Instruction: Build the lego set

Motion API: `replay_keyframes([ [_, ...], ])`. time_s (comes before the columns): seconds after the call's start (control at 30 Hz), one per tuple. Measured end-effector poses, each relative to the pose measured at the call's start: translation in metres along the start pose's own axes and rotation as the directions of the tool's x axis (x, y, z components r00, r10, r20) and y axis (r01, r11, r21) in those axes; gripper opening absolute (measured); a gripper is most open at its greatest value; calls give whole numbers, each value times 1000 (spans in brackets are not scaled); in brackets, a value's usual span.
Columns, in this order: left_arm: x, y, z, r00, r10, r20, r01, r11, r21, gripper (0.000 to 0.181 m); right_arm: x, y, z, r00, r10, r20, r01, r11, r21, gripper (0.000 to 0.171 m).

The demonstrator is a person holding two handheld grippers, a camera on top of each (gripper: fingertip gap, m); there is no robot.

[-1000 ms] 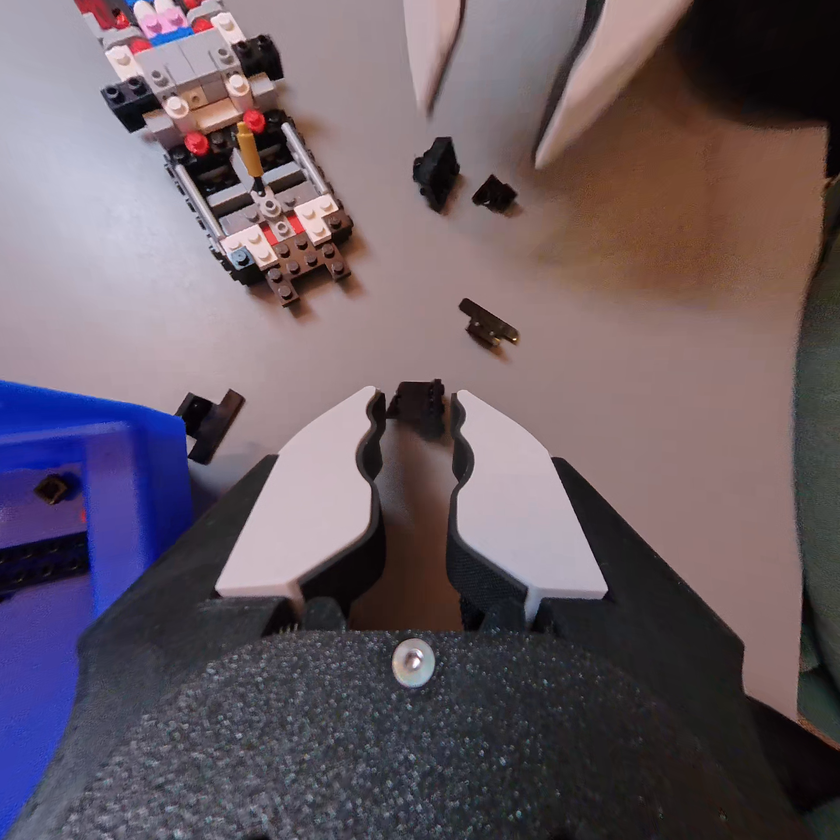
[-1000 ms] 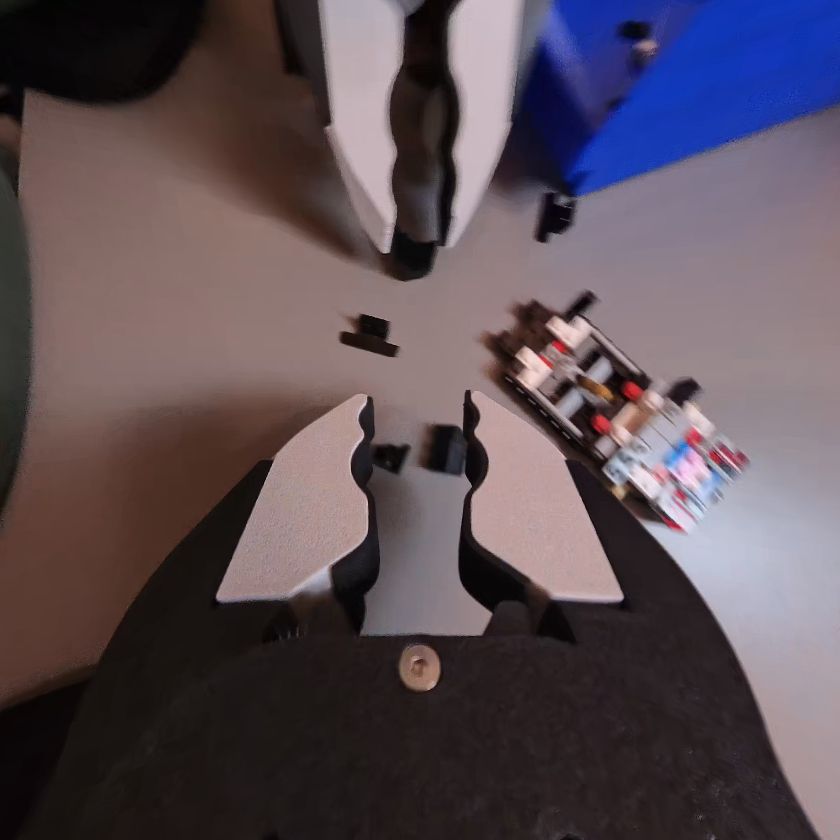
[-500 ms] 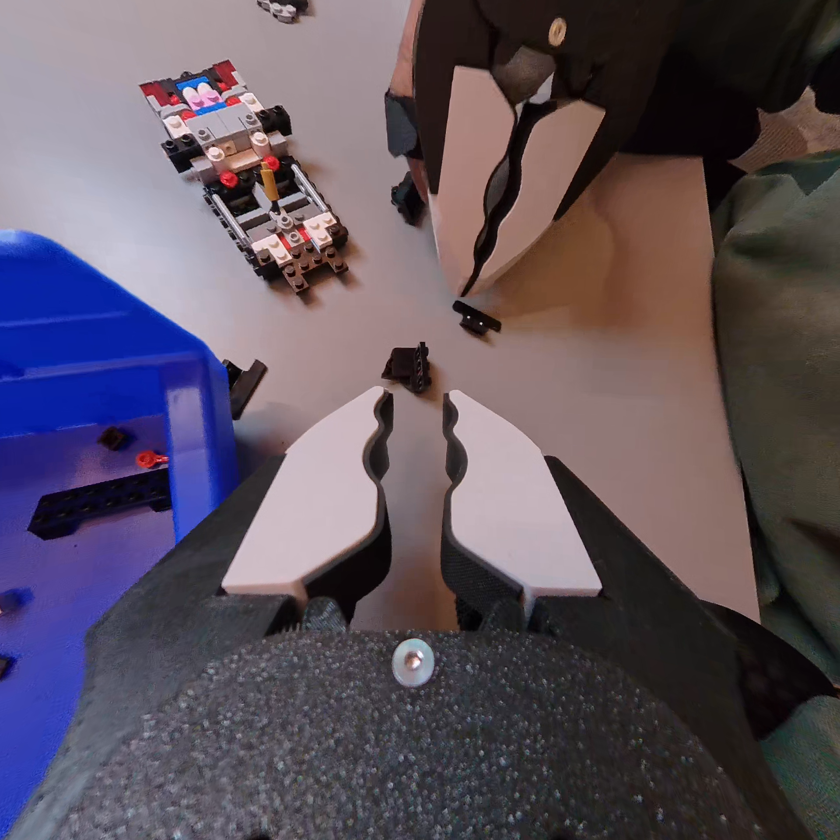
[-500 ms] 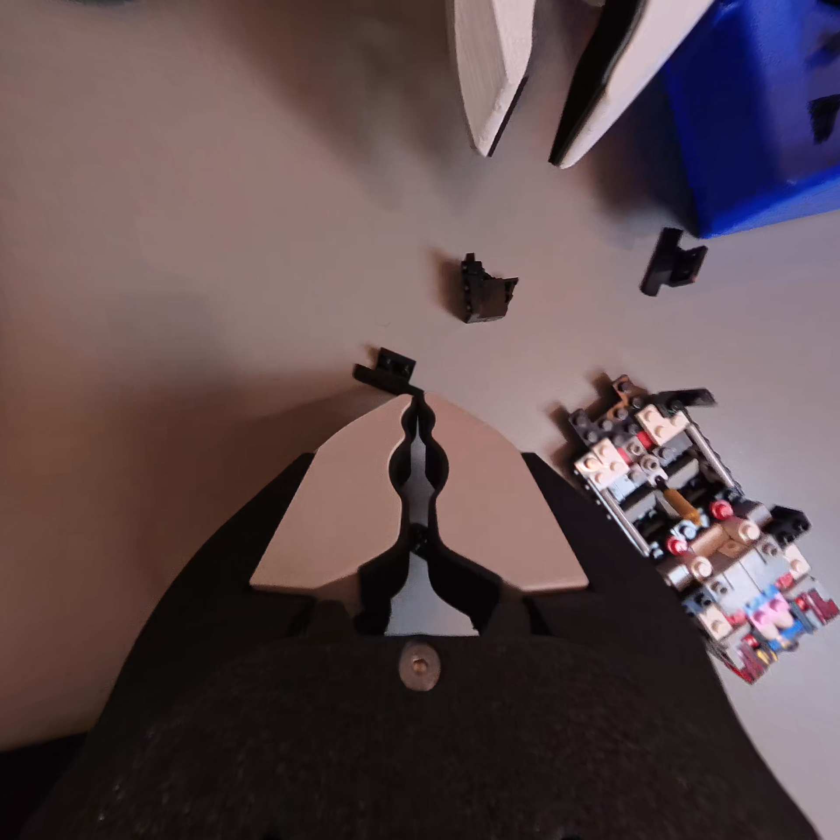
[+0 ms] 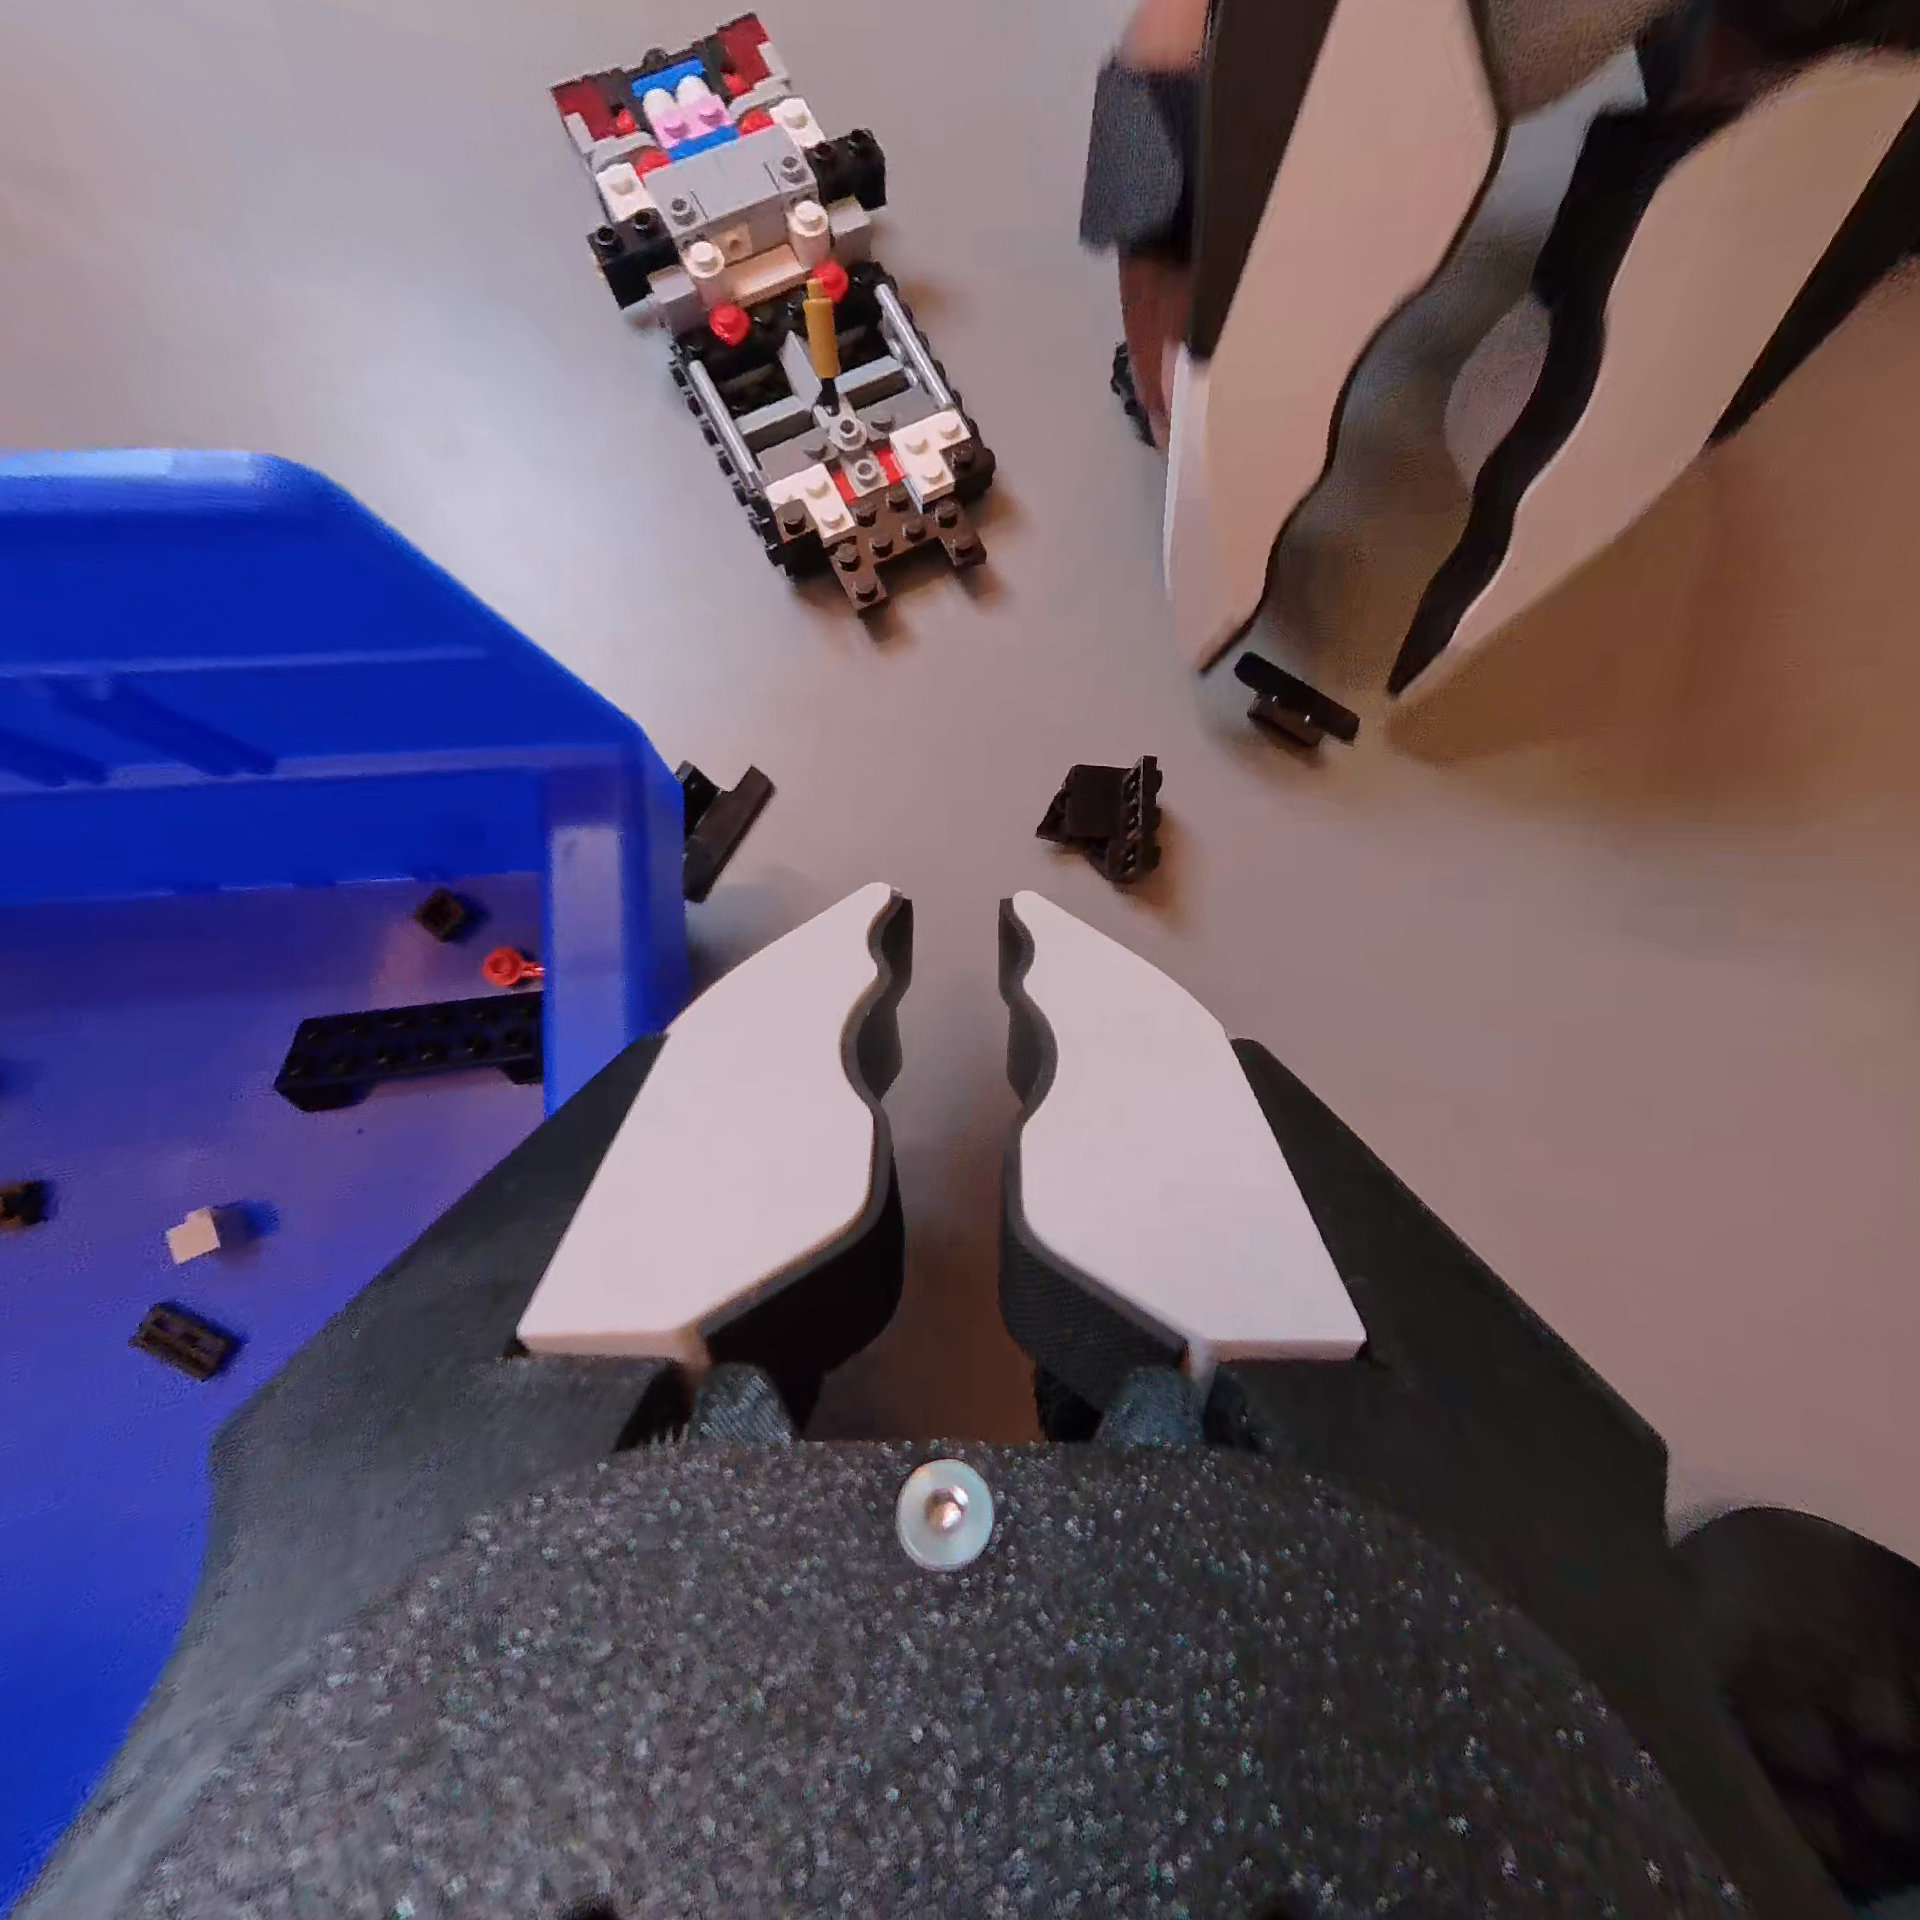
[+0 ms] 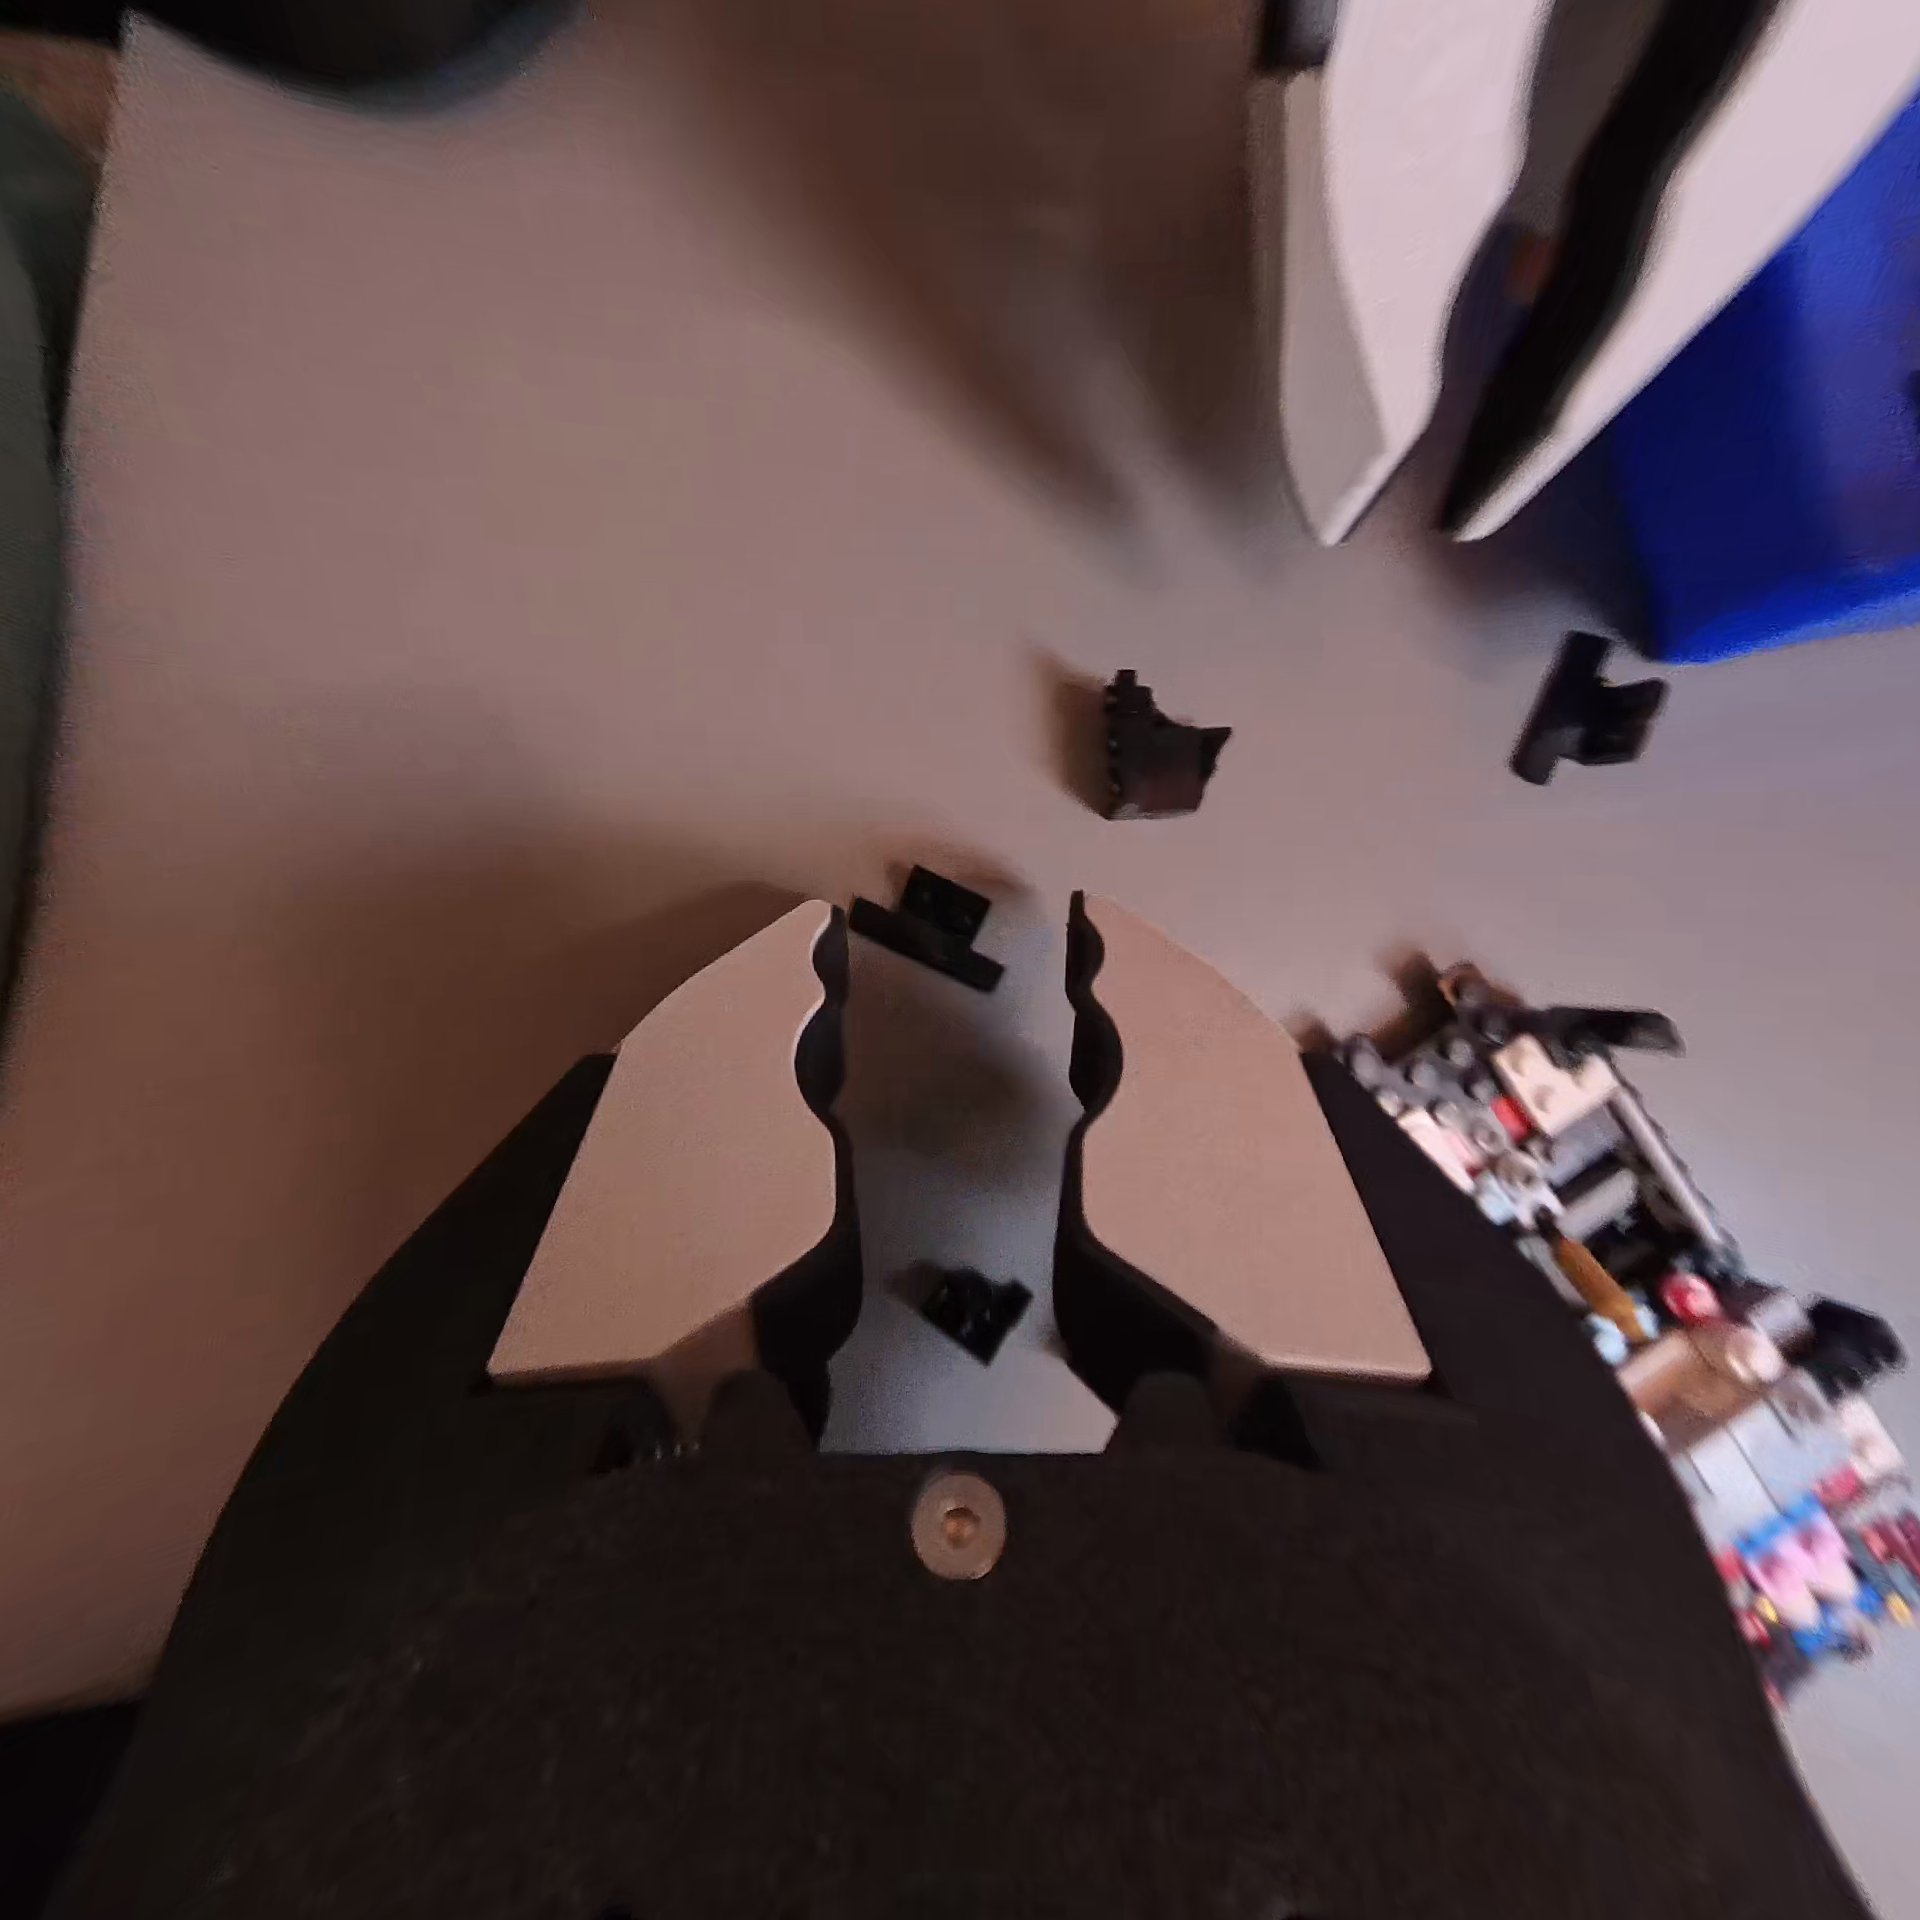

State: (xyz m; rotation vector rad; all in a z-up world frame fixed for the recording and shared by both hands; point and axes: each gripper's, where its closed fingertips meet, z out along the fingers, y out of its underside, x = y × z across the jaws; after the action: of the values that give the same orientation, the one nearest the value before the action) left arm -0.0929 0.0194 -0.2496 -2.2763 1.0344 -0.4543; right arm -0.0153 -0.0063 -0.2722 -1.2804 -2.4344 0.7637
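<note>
**Right tongs spring apart over two small black pieces**

The right gripper [image 6: 954, 906] was pinched tight half a second ago, and now its jaws stand well apart with nothing clamped between them. Through the gap in its own view shows a small black studded piece [image 6: 971, 1314], down near the finger roots. The blur hides whether it is resting on the grey table [image 5: 312, 260] or still dropping. At the fingertips sits a flat black plate piece [image 6: 925, 940], just inside the left tip and very close to it, though contact can't be confirmed.

A chunkier black clump [image 6: 1153, 748] sits out at 1 o'clock from those tips, clear of both grippers. Further round at 2 o'clock, a black bracket [image 6: 1579, 712] lies just beside the corner of the blue bin [image 6: 1766, 520]. The brick-built car [image 6: 1621, 1195] lies at 3 to 4 o'clock, untouched.

The left gripper [image 5: 956, 914] is parted by a narrow gap and holds nothing, with bare table between its fingers. It has swung since a moment back. The clump was dead ahead at 12 and now sits at 1 o'clock, near the tips but apart from them. The bin wall is hard by at 9 o'clock, with loose bricks lying on its floor. In this view the car is up at 12 o'clock, well apart.
</note>
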Motion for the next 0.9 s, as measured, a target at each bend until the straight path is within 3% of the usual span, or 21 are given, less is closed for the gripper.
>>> replay_keyframes([
  [0.13,3,-6,-4,1000,8,-14,-7,999,45,16,-9,5,8,999,-14,49,18,997,-75,9],
  [0.2,8,-13,-4,999,34,-31,-31,996,86,14,-5,3,-12,999,2,37,-1,1000,-13,8],
  [0.27,9,-18,-3,998,56,-25,-53,992,111,14,20,7,-48,994,87,-64,-82,994,71,9],
  [0.33,8,-20,-1,998,64,-8,-63,992,113,14,56,35,-90,951,207,-230,-192,977,89,9],
  [0.4,5,-20,3,998,68,8,-68,992,106,14,87,86,-121,867,329,-375,-332,941,58,9],
  [0.53,4,-20,9,997,71,16,-72,993,98,14,114,167,-134,736,510,-445,-535,841,78,10],
  [0.6,5,-20,10,997,75,13,-76,992,99,14,116,183,-135,715,531,-454,-561,824,79,27],
  [0.67,6,-20,10,997,82,11,-83,991,102,14,121,185,-142,702,525,-481,-549,829,104,39],
  [0.77,5,-21,8,997,80,15,-81,991,108,14,128,168,-158,685,525,-506,-499,843,199,43],
  [0.9,3,-18,3,997,75,18,-76,992,100,14,128,105,-164,719,528,-453,-391,845,365,41],
])
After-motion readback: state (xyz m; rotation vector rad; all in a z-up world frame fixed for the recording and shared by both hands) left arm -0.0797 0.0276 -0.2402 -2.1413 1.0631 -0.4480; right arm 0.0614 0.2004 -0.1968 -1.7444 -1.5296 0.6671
